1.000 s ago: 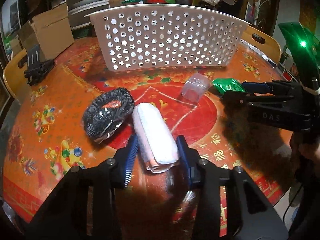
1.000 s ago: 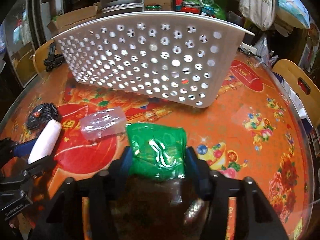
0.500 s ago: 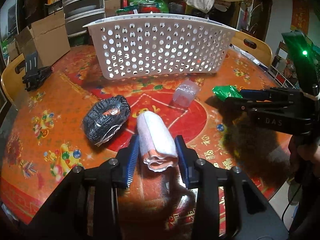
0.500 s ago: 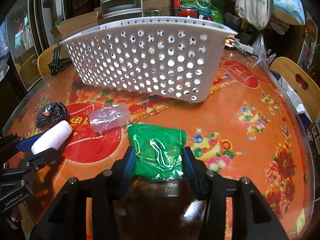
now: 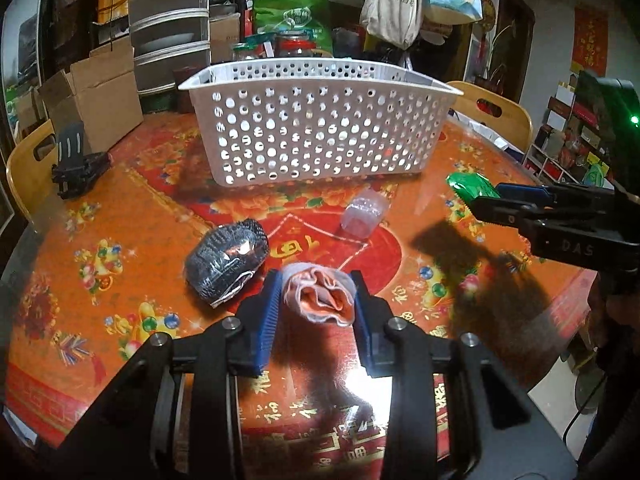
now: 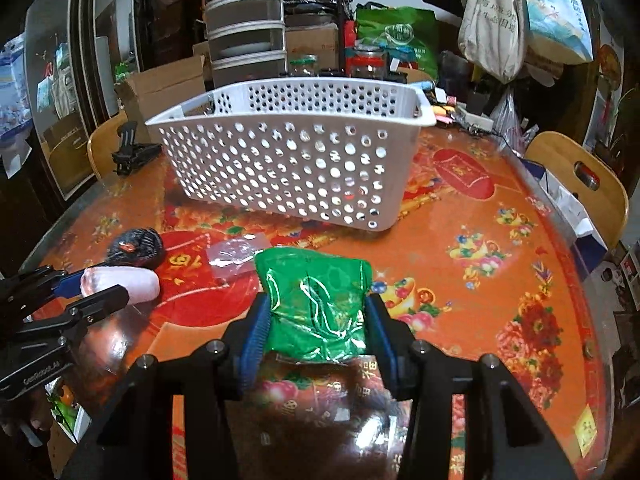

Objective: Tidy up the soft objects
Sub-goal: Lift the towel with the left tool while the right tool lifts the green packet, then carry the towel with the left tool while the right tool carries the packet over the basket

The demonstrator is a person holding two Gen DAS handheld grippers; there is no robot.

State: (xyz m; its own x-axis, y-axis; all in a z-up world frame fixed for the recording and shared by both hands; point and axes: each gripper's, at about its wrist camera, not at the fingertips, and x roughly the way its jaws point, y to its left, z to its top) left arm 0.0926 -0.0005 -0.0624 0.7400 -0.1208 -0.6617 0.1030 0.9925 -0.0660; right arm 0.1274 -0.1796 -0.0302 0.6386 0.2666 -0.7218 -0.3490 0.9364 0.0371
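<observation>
My left gripper [image 5: 316, 300] is shut on a rolled white and pink cloth [image 5: 320, 298] and holds it above the table; the roll also shows in the right wrist view [image 6: 124, 282]. My right gripper [image 6: 316, 316] is shut on a shiny green soft packet [image 6: 316, 304], lifted off the table; the packet also shows in the left wrist view [image 5: 470, 186]. A white perforated basket [image 5: 320, 128] stands at the far side of the table [image 6: 304, 156]. A black mesh bundle [image 5: 226, 256] and a clear plastic packet [image 5: 364, 216] lie on the table.
The round table has an orange and red patterned cover [image 5: 120, 216]. A black clip stand [image 5: 78, 168] sits at the far left. Wooden chairs [image 6: 580, 184], a cardboard box [image 5: 100, 96] and stacked drawers [image 5: 170, 24] surround the table.
Both grippers have risen from the table, each carrying its item. The cloth roll and the green packet are now off the surface, and the basket looks farther below.
</observation>
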